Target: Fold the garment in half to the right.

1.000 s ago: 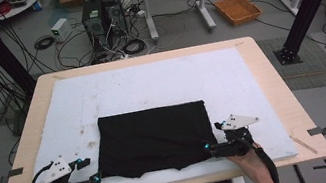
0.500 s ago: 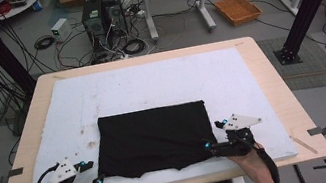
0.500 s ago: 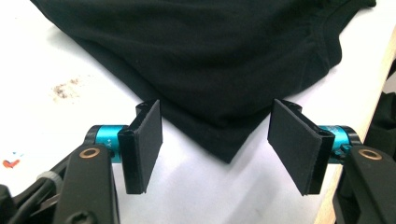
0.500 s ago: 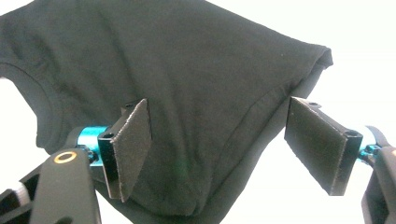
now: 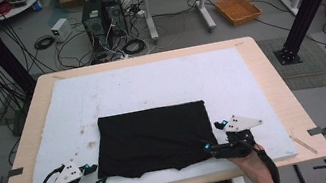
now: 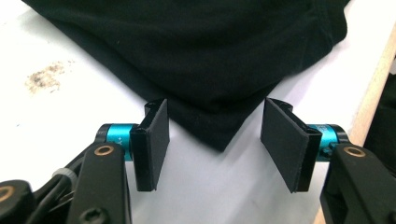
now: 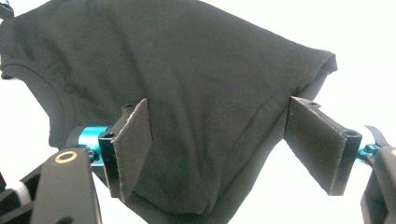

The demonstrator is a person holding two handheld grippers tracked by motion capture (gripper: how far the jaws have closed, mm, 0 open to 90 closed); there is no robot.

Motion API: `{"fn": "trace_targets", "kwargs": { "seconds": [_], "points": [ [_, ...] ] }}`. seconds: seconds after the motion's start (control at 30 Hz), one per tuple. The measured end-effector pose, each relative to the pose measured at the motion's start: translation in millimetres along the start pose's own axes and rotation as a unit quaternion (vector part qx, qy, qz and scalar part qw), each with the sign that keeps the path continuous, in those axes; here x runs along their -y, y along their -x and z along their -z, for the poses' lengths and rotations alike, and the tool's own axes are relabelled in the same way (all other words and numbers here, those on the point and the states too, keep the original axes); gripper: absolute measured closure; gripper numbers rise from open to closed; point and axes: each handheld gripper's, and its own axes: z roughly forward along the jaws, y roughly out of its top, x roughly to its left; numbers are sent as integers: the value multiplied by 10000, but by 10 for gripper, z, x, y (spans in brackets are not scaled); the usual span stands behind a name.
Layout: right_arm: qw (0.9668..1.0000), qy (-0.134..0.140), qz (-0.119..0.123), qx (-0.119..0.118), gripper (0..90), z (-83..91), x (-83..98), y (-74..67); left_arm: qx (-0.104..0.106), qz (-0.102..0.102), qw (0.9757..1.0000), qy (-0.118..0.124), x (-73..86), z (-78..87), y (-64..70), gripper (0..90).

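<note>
White table pad point(image 5: 149, 81), folded black shirt point(image 5: 154, 138), corner toward left tool point(image 6: 215, 140)

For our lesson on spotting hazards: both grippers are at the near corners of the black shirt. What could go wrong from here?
1. The left gripper, jaws just closing, has only the shirt corner tip between its open jaws; it may pinch too little and slip.
2. The right gripper straddles bunched cloth; it may grab extra layers, making the fold uneven.
</note>
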Motion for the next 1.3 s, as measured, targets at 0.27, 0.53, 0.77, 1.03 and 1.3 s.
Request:
{"fn": "trace_targets", "kwargs": {
  "seconds": [0.27,0.53,0.77,1.03,1.3],
  "points": [
    [10000,-13,4,4,236,1,-6,-9,-46,-30,9999,122,-9,-46,22,492],
    [10000,-24,21,3,238,2,-35,-25,-42,-64,9998,171,-1,-49,25,594],
    [10000,-2,82,4,239,14,-69,-39,-28,-143,9997,190,-2,-51,38,682],
    [9999,5,117,-12,240,17,-106,-51,-28,-124,9997,206,-4,-54,42,794],
    [9999,28,125,-5,240,30,-106,-48,149,9,9996,248,3,-36,-5,550]
  ]
}}
